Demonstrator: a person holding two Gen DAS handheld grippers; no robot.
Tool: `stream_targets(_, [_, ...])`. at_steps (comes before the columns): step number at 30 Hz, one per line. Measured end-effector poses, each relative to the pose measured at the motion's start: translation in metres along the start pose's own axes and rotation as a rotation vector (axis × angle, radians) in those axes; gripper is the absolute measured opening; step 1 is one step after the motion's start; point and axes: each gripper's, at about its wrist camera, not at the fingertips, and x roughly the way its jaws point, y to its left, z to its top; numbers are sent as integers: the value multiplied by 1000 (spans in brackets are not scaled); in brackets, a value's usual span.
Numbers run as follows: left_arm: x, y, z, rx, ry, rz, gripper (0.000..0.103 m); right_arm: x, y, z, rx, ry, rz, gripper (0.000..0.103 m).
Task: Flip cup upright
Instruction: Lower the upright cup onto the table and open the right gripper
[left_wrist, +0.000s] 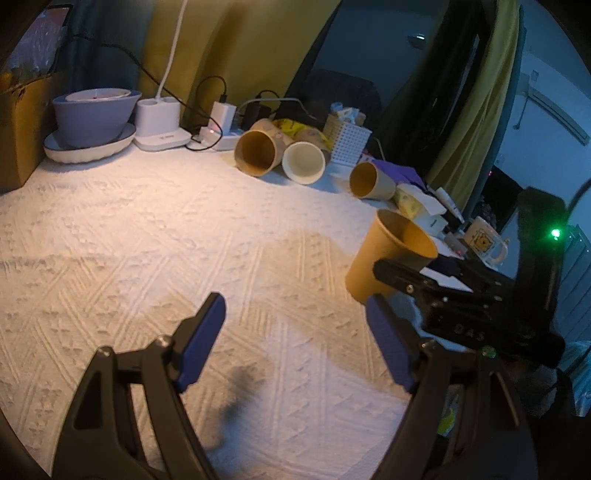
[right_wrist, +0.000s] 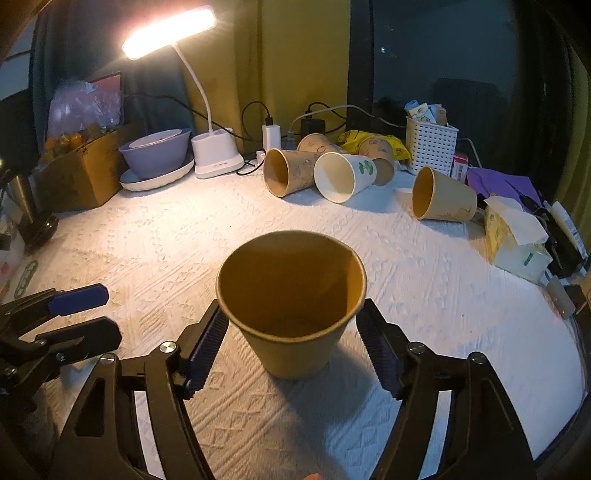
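The right gripper (right_wrist: 291, 339) is seen nearest, its jaws parted on either side of the brown paper cup (right_wrist: 291, 295) with slight gaps. The cup is stood upright, mouth up, on the white textured tabletop (right_wrist: 147, 236), so release appears to be in hand; a clean withdrawal toward 6 o'clock is called for. The left gripper (left_wrist: 295, 332) is held open, empty, at the cup's 9 o'clock.

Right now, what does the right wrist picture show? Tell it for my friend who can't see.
A brown paper cup stands upright, mouth up, between the open right gripper on a white textured cloth. Behind it, more paper cups lie on their sides, including a white one, near a lit white desk lamp.
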Motion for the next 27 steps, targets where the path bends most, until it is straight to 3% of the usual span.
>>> stream_targets(18, [-9,-19,-6,108,-49,73,80,-50,-12,-19,39,-17,-33,74])
stream_targets(27, [-23,-32,-2,124,-60,45,80,-80,-17,-21,55,-63,-54,74])
